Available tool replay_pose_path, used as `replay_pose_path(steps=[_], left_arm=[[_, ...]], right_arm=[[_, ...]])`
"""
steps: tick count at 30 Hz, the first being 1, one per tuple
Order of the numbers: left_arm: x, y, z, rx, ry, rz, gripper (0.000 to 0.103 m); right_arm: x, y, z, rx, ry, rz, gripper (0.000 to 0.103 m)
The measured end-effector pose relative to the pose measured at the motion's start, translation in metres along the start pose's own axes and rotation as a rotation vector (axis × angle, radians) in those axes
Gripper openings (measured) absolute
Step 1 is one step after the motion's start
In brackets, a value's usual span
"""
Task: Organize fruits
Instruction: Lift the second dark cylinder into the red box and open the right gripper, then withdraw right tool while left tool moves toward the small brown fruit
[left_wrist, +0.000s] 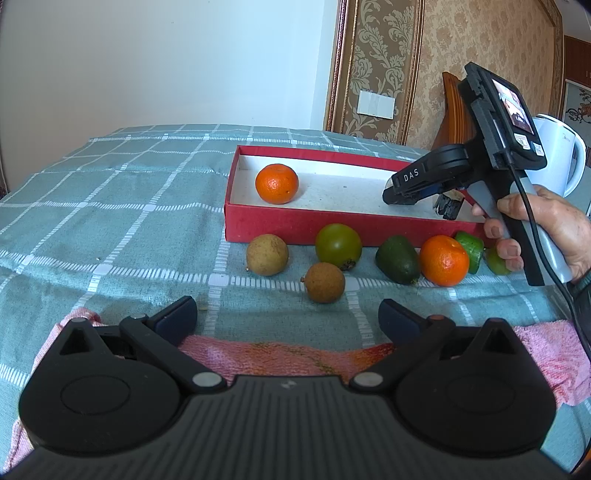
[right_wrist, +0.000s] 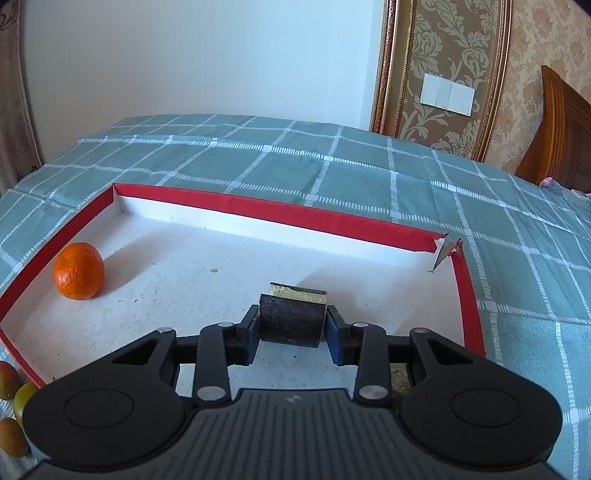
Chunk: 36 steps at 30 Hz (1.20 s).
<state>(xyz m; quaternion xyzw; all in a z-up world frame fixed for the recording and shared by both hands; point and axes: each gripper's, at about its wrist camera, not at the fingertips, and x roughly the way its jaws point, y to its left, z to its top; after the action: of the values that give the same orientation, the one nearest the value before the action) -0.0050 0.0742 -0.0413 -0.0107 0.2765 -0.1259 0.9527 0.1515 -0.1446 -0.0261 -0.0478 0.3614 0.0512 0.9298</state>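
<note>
- The counter (left_wrist: 110, 206), covered in a green checked cloth, carries a red box (left_wrist: 295, 225) with a white floor; the box's far right corner is torn.
- A pink towel (left_wrist: 280, 354) lies at the near edge, under the left gripper.
- A white kettle (left_wrist: 565, 155) stands behind the right hand (left_wrist: 546, 229).
- The right gripper (right_wrist: 292, 325) hangs over the right end of the box, tilted down, the hand wrapped around its handle; its jaws pinch a dark block of fruit (right_wrist: 291, 321) with a yellowish cut face, held above the box floor.
- The left gripper (left_wrist: 288, 317) hovers low over the towel, its jaws spread wide and holding nothing.
- Two oranges: one (left_wrist: 277, 184) inside the box at its left end, one (left_wrist: 444, 260) on the cloth in front of the box.
- Two brown round fruits (left_wrist: 267, 254), one green-brown round fruit (left_wrist: 338, 246), one dark green oval fruit (left_wrist: 398, 260) and two bright green pieces (left_wrist: 470, 251) also lie on the cloth, in a row just in front of the box.
</note>
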Motion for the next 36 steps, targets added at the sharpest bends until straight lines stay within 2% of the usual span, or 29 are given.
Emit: replay_pose_path(steps=[3, 7, 10, 14, 24, 31, 34, 36], left_arm=[[0.0, 0.0, 0.0, 0.002, 0.001, 0.001, 0.103], [0.001, 0.0, 0.0, 0.003, 0.002, 0.002, 0.103], [0.001, 0.0, 0.0, 0.004, 0.002, 0.003, 0.103], [0.001, 0.0, 0.0, 0.005, 0.002, 0.003, 0.103], [0.001, 0.0, 0.0, 0.006, 0.003, 0.004, 0.103], [0.003, -0.001, 0.0, 0.017, 0.009, 0.011, 0.103], [0.003, -0.001, 0.0, 0.018, 0.01, 0.012, 0.103], [0.003, -0.001, 0.0, 0.018, 0.01, 0.012, 0.103]], right_arm=[[-0.001, -0.001, 0.0, 0.004, 0.004, 0.0, 0.038], [-0.001, -0.002, 0.0, 0.009, 0.009, 0.002, 0.055], [-0.004, -0.001, -0.001, 0.001, 0.005, -0.002, 0.056], [-0.008, -0.002, -0.002, 0.007, -0.002, 0.003, 0.063], [-0.021, -0.005, -0.007, 0.029, -0.02, 0.016, 0.065], [-0.06, -0.015, -0.026, 0.043, -0.076, 0.046, 0.067], [-0.087, -0.023, -0.046, 0.033, -0.137, 0.019, 0.075], [-0.103, -0.031, -0.061, 0.031, -0.179, -0.015, 0.076]])
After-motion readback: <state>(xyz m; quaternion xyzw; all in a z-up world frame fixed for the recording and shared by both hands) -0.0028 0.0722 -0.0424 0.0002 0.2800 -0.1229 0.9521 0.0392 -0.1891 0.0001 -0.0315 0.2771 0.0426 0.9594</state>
